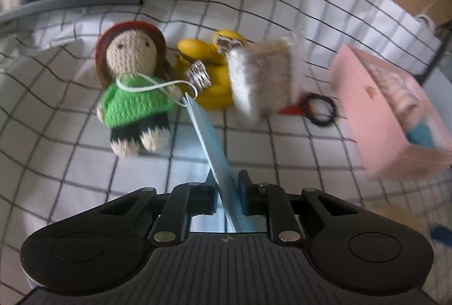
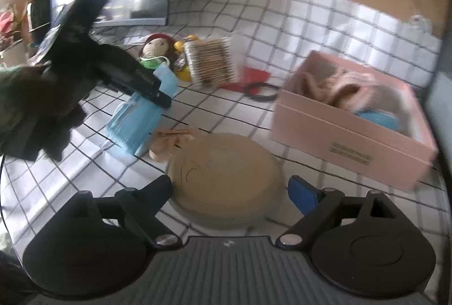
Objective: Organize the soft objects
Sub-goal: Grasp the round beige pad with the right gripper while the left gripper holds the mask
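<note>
Light-blue pleated face mask (image 1: 210, 141) is pinched on edge between the closed jaws of the left gripper (image 1: 227, 186); its white ear loop (image 1: 147, 84) is draped over the knitted doll in the green sweater and red hat (image 1: 132, 84). Seen from the right wrist view, the mask (image 2: 135, 121) hangs below the left gripper (image 2: 158, 95), above the black-grid white tablecloth (image 2: 226, 112).

Step in hand, as judged: the mask has been picked up and is to be carried to the open pink cardboard box (image 2: 347, 129), which already holds pinkish soft fabric and something blue. The box sits on the right of the cloth, well apart from the mask.

Next move calls for: the loop to be lifted clear of the doll first, else the doll may be dragged along; then the mask is to be moved across to the box and released inside the rim.

Right gripper (image 2: 228, 189): jaws wide apart, nothing gripped. A round beige soft cushion-like pad (image 2: 226, 175) lies between and just ahead of the fingers; contact cannot be told from the blur. Probably the next pick.

Left on the cloth near the doll: yellow plush toy (image 1: 209, 70), clear pack of cotton swabs (image 2: 214, 62), black hair tie (image 1: 319, 110).
</note>
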Available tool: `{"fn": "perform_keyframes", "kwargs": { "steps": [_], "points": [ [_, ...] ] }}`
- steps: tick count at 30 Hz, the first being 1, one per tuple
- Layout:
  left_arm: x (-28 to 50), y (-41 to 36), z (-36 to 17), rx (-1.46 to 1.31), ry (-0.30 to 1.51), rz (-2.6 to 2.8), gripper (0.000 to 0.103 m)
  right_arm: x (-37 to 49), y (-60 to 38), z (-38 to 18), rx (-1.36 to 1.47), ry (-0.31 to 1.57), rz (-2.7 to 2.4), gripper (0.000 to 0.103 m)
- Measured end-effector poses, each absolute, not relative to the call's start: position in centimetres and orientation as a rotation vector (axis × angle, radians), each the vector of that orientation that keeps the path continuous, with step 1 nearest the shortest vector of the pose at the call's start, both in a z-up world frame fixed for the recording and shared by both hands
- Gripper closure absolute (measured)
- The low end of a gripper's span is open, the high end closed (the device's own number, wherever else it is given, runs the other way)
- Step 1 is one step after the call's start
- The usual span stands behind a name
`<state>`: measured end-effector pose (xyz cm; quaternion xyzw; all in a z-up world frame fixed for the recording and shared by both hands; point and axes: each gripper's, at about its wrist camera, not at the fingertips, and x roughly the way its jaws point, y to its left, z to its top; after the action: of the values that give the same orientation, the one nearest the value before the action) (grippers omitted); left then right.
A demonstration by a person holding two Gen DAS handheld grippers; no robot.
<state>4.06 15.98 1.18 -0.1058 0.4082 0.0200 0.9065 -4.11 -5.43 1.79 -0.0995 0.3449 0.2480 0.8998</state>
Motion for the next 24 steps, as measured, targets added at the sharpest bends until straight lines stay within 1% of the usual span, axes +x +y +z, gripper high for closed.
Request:
{"fn": "perform_keyframes", "kwargs": {
  "steps": [3,8,16,18,21,24],
  "points": [
    [2.5,16.1,1.1,-0.232,0.848,-0.020,0.088,-2.7,-4.3,1.6,-0.210,0.715,0.534,0.009],
    [-0.6,15.4,1.1,-0.155,0.858,-0.087,0.089,-1.0,-3.7,0.9,-0.175,0.717,0.554,0.003],
    [-3.7,16.3,1.4,-0.234,0.898,-0.131,0.089,-1.4,-3.9,1.1,-0.172,0.751,0.577,0.002],
    [-4.2,16.5,1.5,-0.250,0.904,-0.140,0.089,-1.4,-3.9,1.4,-0.172,0.763,0.572,0.003],
    [-4.8,16.4,1.8,-0.264,0.906,-0.155,0.089,-1.6,-5.1,2.7,-0.082,0.760,0.563,0.004],
    [-5.3,16.5,2.4,-0.273,0.895,-0.171,0.089,-1.4,-7.3,3.6,0.068,0.778,0.530,0.004]
  ]
}}
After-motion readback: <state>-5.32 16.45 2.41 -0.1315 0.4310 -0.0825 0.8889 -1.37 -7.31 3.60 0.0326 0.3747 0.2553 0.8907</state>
